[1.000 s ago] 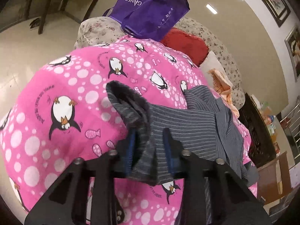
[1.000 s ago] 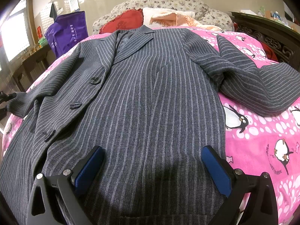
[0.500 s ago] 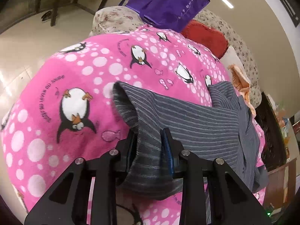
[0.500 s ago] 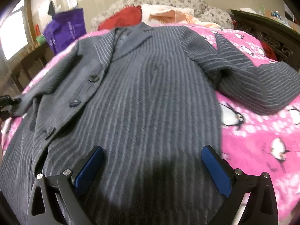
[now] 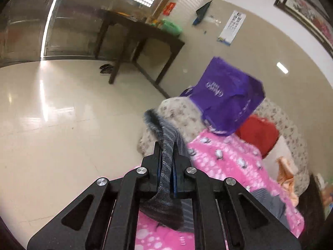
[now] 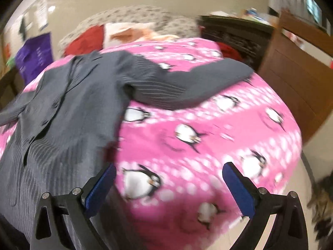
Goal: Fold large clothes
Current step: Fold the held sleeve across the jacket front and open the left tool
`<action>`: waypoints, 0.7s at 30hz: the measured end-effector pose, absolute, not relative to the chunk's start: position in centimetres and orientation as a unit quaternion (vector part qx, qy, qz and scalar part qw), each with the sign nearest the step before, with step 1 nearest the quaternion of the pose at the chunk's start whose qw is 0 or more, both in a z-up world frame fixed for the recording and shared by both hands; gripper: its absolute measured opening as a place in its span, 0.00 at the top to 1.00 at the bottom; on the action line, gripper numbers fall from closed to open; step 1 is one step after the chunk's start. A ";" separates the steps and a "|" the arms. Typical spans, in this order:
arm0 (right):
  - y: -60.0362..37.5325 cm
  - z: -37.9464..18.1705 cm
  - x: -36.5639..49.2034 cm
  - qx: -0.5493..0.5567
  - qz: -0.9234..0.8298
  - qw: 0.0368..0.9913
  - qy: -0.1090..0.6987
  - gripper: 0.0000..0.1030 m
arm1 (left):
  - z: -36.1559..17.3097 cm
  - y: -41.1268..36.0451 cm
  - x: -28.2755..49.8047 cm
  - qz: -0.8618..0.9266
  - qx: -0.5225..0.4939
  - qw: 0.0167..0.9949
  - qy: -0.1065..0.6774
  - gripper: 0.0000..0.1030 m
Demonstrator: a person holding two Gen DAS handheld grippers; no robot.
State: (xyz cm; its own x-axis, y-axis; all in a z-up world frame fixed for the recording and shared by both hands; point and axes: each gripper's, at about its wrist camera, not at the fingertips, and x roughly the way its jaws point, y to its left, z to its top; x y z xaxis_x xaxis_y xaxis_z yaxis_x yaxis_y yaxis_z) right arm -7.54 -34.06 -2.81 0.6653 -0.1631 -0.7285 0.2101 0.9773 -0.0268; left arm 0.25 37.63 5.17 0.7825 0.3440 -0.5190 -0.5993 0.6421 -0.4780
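A grey pinstriped jacket (image 6: pixel 68 108) lies face up on a bed with a pink penguin blanket (image 6: pixel 208 125). Its right sleeve (image 6: pixel 187 83) stretches out across the pink blanket. My left gripper (image 5: pixel 167 158) is shut on the cuff end of the left sleeve (image 5: pixel 164 145) and holds it lifted above the bed's left edge; the cloth hangs down behind the fingers. My right gripper (image 6: pixel 168 185) is open and empty, over the blanket just right of the jacket's lower side edge. The right wrist view is blurred.
A purple bag (image 5: pixel 226 98), a red cushion (image 5: pixel 258 133) and floral pillows (image 5: pixel 181 114) lie at the head of the bed. A dark wooden table (image 5: pixel 137 35) stands on the pale tiled floor (image 5: pixel 52 114) to the left. A brown wooden cabinet (image 6: pixel 295 79) stands at the right.
My left gripper has lifted the sleeve cuff up off the blanket and swung to look out over the floor. My right gripper has moved right, from over the jacket's front to beside its edge.
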 end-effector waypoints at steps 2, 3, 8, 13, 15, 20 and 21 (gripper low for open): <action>-34.7 -3.3 -8.2 0.045 -0.120 0.907 0.400 0.02 | 6.6 34.4 2.5 0.229 -0.280 0.909 0.205 0.94; -35.0 -3.6 -8.3 0.053 -0.124 0.905 0.403 0.02 | 7.0 32.9 3.4 0.209 -0.267 0.918 0.207 0.94; -35.3 -4.6 -9.7 0.077 -0.130 0.898 0.413 0.03 | 7.7 20.2 11.7 0.054 -0.225 0.939 0.255 0.94; -36.1 -4.5 -12.1 0.089 -0.140 0.899 0.405 0.02 | 5.3 4.8 19.3 -0.087 -0.190 0.925 0.318 0.94; -36.6 -4.4 -12.9 0.096 -0.146 0.897 0.406 0.02 | 3.3 -2.1 21.1 -0.138 -0.159 0.914 0.346 0.94; -38.2 -4.7 -14.8 0.105 -0.161 0.891 0.412 0.02 | -1.2 -14.7 20.7 -0.252 -0.135 0.867 0.409 0.94; -38.5 -4.8 -15.0 0.105 -0.163 0.890 0.413 0.02 | -1.9 -16.3 20.5 -0.266 -0.134 0.858 0.419 0.94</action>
